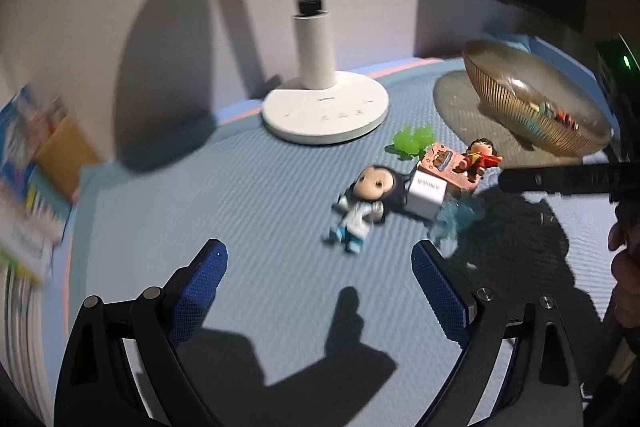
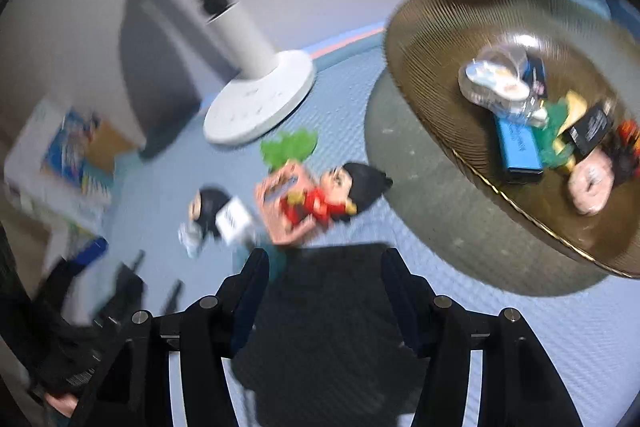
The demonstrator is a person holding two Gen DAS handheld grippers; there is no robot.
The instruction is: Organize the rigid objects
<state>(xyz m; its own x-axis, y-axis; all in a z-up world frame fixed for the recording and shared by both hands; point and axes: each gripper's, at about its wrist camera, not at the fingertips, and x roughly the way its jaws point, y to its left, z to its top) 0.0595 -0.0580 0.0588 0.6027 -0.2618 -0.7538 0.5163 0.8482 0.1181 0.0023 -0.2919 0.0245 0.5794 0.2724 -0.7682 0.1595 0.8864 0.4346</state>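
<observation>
A pile of small toys lies on the blue mat: a black-haired figure in white (image 1: 362,205), a white cube (image 1: 426,193), a pink box (image 1: 446,165), a red-clothed figure (image 1: 478,155), a green piece (image 1: 412,139) and a clear blue piece (image 1: 460,221). My left gripper (image 1: 320,259) is open and empty just in front of the white figure. My right gripper (image 2: 325,265) is open and empty, hovering just before the pink box (image 2: 286,207) and red figure (image 2: 332,199). A ribbed golden bowl (image 2: 432,39) at the right holds several items.
A white lamp base (image 1: 324,111) stands behind the pile. A stack of books (image 1: 28,163) lies at the left edge. The bowl (image 1: 520,99) rests on a grey round pad (image 2: 420,187). The right gripper's arm (image 1: 560,179) crosses the right side of the left view.
</observation>
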